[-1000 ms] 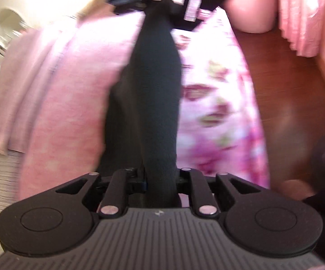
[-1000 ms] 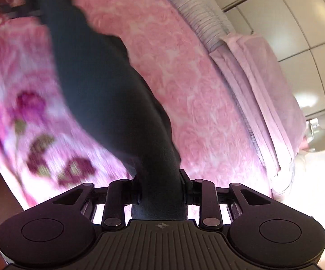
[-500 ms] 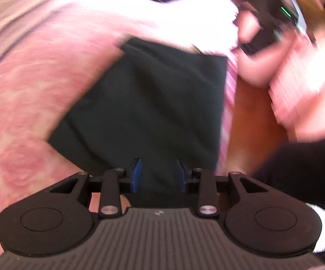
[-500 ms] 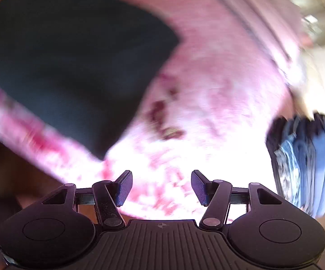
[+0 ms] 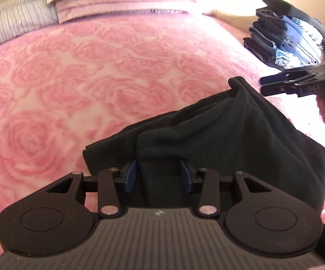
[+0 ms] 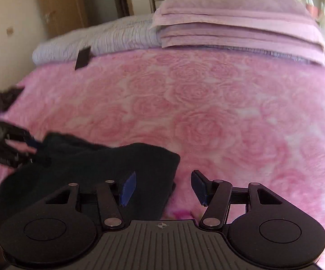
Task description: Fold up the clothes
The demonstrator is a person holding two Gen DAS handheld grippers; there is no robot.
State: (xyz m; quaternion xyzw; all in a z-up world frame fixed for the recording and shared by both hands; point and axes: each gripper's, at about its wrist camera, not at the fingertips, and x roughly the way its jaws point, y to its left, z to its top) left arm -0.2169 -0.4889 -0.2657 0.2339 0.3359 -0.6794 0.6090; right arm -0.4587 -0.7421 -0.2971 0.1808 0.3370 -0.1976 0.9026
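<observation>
The left claw [image 5: 158, 176] stands apart, its pads straddling a raised fold of the black garment [image 5: 229, 135], which lies right at and ahead of its tips on the pink bed [image 5: 95, 78]. The right claw [image 6: 163, 187] is apart too, empty, with the garment's corner just at its left pad. The cloth's long axis runs across, from one claw to the other, so the left claw is nearer a grip. Beyond the right claw sits a stack of folded clothes [image 5: 283, 45]
</observation>
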